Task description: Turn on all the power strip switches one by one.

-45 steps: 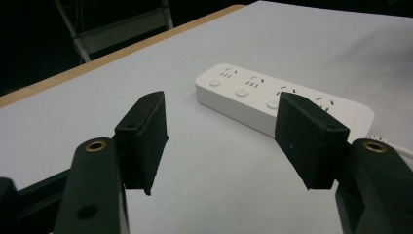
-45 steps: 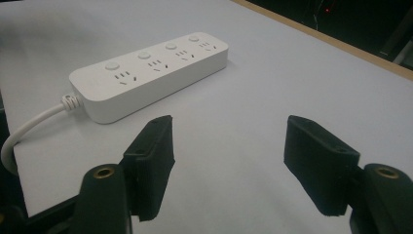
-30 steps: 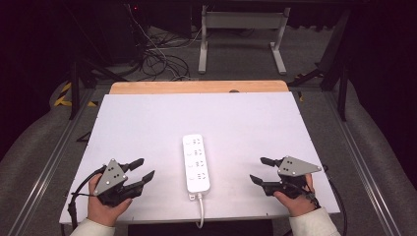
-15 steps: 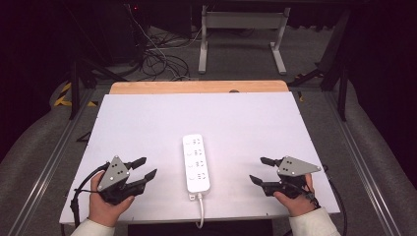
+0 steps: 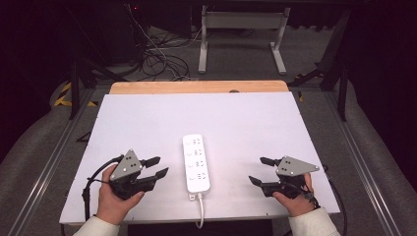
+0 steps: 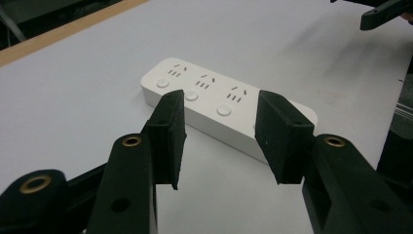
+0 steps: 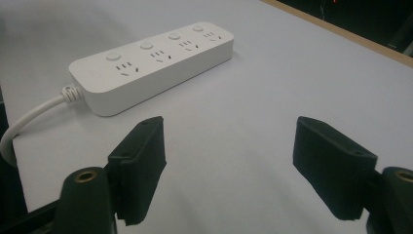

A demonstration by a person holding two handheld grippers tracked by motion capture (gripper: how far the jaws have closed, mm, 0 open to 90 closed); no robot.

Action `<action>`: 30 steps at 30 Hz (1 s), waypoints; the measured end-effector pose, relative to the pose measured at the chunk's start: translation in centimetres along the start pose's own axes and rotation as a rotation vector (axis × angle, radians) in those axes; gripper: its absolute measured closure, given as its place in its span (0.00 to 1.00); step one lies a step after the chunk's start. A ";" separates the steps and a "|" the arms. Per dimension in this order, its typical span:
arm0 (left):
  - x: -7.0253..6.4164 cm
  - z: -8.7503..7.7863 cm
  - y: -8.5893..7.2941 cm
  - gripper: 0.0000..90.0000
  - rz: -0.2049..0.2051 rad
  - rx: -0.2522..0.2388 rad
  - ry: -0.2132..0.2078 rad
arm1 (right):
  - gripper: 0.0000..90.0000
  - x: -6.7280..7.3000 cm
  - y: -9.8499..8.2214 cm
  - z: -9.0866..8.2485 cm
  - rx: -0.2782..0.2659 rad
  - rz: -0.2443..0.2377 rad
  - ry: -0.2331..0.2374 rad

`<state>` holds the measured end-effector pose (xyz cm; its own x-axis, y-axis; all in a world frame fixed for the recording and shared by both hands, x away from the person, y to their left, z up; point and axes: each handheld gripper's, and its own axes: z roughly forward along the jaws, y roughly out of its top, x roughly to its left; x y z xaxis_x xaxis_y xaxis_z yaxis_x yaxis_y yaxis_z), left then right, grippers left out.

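The left gripper (image 5: 158,167) has its jaws partly apart, just been narrowing, with nothing between them; it sits at about eight o'clock on the table (image 5: 147,118). The right gripper (image 5: 259,170), at about four o'clock, has jaws spread wider and empty too. Between them, near six o'clock, lies the white power strip (image 5: 195,162), flat, with four socket groups and round buttons. Its cord (image 5: 200,211) runs off the table's near edge, cut from sight.
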<state>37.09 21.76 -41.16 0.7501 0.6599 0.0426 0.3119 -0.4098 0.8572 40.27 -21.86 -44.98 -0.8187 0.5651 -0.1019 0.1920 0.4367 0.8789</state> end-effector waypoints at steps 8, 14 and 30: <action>-0.7 1.9 1.2 0.61 0.020 0.031 -0.044 | 0.31 0.0 0.0 0.0 0.003 0.001 0.004; -1.1 3.2 1.9 0.62 0.029 0.056 -0.076 | 0.31 0.0 0.0 0.1 0.003 -0.002 0.006; -1.2 5.3 2.7 0.68 -0.008 0.100 -0.163 | 0.31 0.0 -0.1 0.2 0.015 -0.004 0.003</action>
<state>40.09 16.51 -41.58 0.8294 0.5559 -0.0553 0.3690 -0.4707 0.8014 40.38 -21.71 -45.16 -0.8210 0.5613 -0.1045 0.1967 0.4499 0.8712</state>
